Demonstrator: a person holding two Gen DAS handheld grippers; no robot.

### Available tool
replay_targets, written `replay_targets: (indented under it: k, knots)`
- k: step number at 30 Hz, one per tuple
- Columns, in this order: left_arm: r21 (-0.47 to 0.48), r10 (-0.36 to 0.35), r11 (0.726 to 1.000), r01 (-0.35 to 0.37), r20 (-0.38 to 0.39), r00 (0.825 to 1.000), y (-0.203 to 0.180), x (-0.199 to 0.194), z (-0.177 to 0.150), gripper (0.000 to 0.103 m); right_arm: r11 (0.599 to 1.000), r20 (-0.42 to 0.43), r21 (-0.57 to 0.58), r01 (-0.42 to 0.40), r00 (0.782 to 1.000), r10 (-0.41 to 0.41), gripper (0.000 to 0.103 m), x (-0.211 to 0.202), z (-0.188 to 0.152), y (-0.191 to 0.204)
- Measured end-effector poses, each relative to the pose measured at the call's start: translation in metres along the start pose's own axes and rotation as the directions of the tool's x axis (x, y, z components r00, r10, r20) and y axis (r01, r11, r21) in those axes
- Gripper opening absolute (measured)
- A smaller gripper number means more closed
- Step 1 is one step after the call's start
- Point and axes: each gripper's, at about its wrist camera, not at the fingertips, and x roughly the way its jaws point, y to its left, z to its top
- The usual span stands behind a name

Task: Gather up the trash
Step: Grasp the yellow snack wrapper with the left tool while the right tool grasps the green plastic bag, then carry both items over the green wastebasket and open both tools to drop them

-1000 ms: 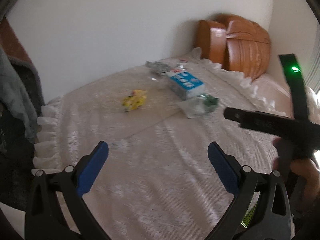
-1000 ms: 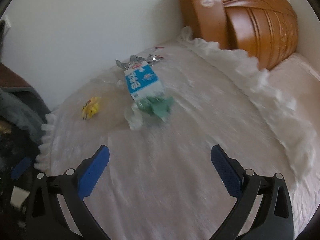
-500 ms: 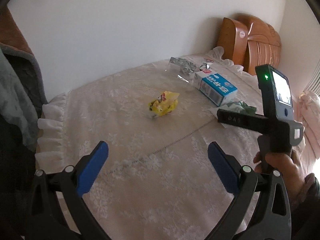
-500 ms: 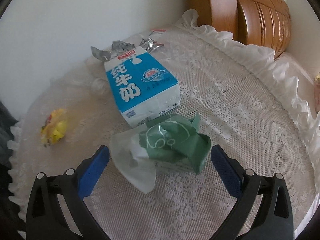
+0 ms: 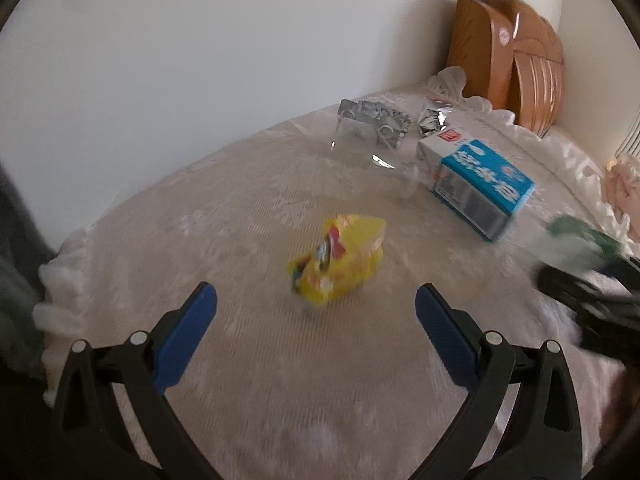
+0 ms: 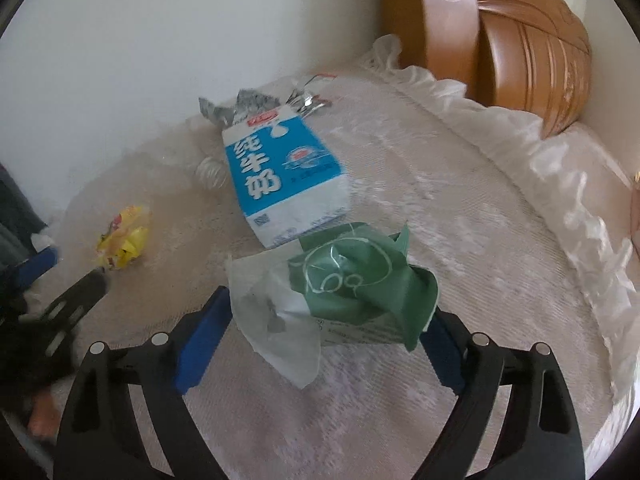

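Observation:
A crumpled green and white wrapper lies on the lace bedcover between the blue pads of my right gripper. Its jaws are closing around the wrapper, and I see no firm press. A yellow snack wrapper lies just ahead of my left gripper, which stands wide open with nothing held. In the right wrist view, the yellow wrapper is at the left, with the left gripper beside it. The right gripper shows blurred at the left wrist view's right edge.
A blue and white milk carton lies flat behind the green wrapper. Silver foil scraps and clear plastic lie near the wall. A wooden headboard stands at the back right. Dark cloth hangs past the bed's left edge.
My left gripper came down and closer to the yellow wrapper. My right gripper moved forward until the green wrapper sat between its pads, and its jaws narrowed.

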Motion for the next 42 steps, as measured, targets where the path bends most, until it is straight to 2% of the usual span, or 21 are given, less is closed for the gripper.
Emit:
replay_targets:
  k: [5, 7, 9, 14, 17, 22, 27, 30, 35, 38, 42]
  knots:
    - [0.014, -0.011, 1.0, 0.011, -0.013, 1.0, -0.005, 0.027, 0.017, 0.092, 0.999, -0.003, 0.045, 0.015, 1.0, -0.015, 0.088, -0.023, -0.01, -0.016]
    - [0.027, -0.022, 0.999, 0.022, -0.03, 0.999, -0.007, 0.036, 0.019, 0.081, 0.998, -0.005, 0.058, 0.015, 1.0, -0.015, 0.088, -0.027, -0.011, -0.021]
    - [0.032, -0.038, 0.999, 0.04, -0.053, 0.998, -0.008, 0.045, 0.02, 0.061, 0.997, -0.004, 0.07, 0.015, 1.0, -0.014, 0.088, -0.035, -0.017, -0.024]
    - [-0.006, -0.075, 0.997, 0.074, -0.069, 0.995, -0.004, 0.043, 0.015, 0.034, 0.998, 0.012, 0.066, 0.019, 1.0, -0.02, 0.088, -0.048, -0.026, -0.028]
    - [-0.018, -0.084, 0.996, 0.083, -0.053, 0.995, -0.004, 0.029, 0.01, 0.033, 0.997, 0.022, 0.079, 0.004, 1.0, -0.005, 0.088, -0.06, -0.034, -0.031]
    - [0.0, -0.105, 0.995, 0.105, -0.01, 0.994, -0.02, -0.019, -0.007, 0.033, 0.996, 0.04, 0.087, -0.007, 0.999, 0.003, 0.088, -0.078, -0.048, -0.037]
    - [0.014, -0.156, 0.988, 0.156, 0.009, 0.988, -0.052, -0.07, -0.031, 0.033, 0.995, 0.047, 0.1, -0.004, 0.999, 0.0, 0.088, -0.096, -0.068, -0.052]
    - [0.035, -0.189, 0.981, 0.188, 0.018, 0.982, -0.078, -0.095, -0.042, 0.033, 0.991, 0.057, 0.133, -0.009, 0.998, 0.001, 0.088, -0.115, -0.089, -0.074]
    - [0.07, -0.292, 0.954, 0.291, 0.011, 0.956, -0.128, -0.137, -0.066, 0.033, 0.984, 0.09, 0.179, 0.014, 0.995, -0.031, 0.088, -0.144, -0.127, -0.111]
    - [0.138, -0.345, 0.93, 0.341, 0.005, 0.939, -0.169, -0.157, -0.076, 0.033, 0.971, 0.088, 0.232, 0.056, 0.993, -0.078, 0.088, -0.165, -0.157, -0.142]
    - [0.27, -0.432, 0.864, 0.425, -0.037, 0.901, -0.231, -0.179, -0.092, 0.033, 0.941, 0.063, 0.308, 0.142, 0.984, -0.169, 0.088, -0.192, -0.199, -0.185]
